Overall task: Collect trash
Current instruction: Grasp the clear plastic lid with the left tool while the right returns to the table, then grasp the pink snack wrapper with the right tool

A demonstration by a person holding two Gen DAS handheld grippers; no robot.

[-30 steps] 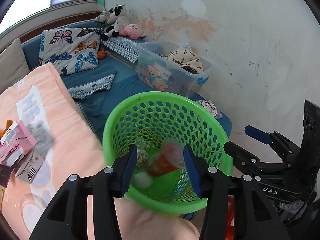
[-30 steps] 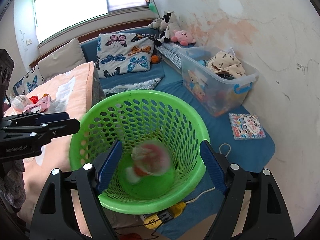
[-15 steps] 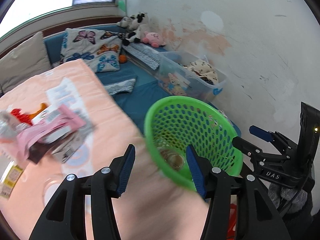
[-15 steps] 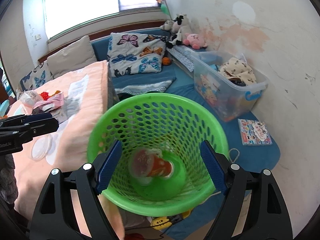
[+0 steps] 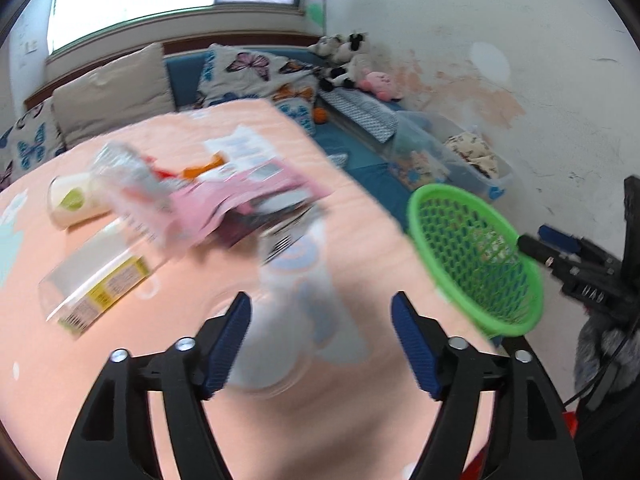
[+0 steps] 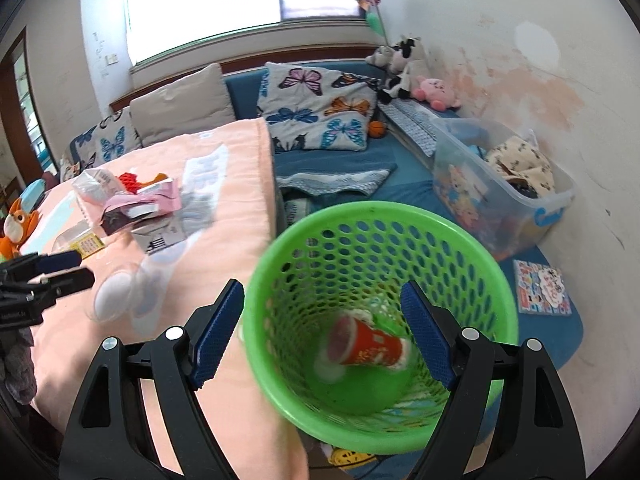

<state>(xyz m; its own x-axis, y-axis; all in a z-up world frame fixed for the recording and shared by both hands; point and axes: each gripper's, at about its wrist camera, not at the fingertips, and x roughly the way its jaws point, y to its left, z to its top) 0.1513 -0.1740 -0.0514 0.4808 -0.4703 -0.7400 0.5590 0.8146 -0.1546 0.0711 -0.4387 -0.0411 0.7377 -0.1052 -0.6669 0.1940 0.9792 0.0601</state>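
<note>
A green perforated basket (image 6: 460,240) stands beside the peach-covered bed; it also shows in the left wrist view (image 5: 500,320). A red paper cup (image 6: 368,346) lies on its side inside, with other scraps. My right gripper (image 6: 322,326) is open and empty above the basket's near rim. My left gripper (image 5: 320,338) is open and empty over the bed, near a clear round lid (image 5: 276,352). Trash lies on the bed: pink wrappers (image 5: 224,204), a clear box with a yellow label (image 5: 100,284), a white cup (image 5: 76,200).
A clear storage bin (image 6: 508,196) with clothes stands by the stained wall. Butterfly pillows (image 6: 316,112) and plush toys (image 6: 416,68) line the blue couch. A picture book (image 6: 542,288) lies on the blue mat. An orange plush (image 6: 16,224) sits at the bed's left edge.
The red cup dropped and settled on the basket's bottom. My left gripper swung left from over the basket to over the bed. My right gripper stayed above the basket, shifting slightly left.
</note>
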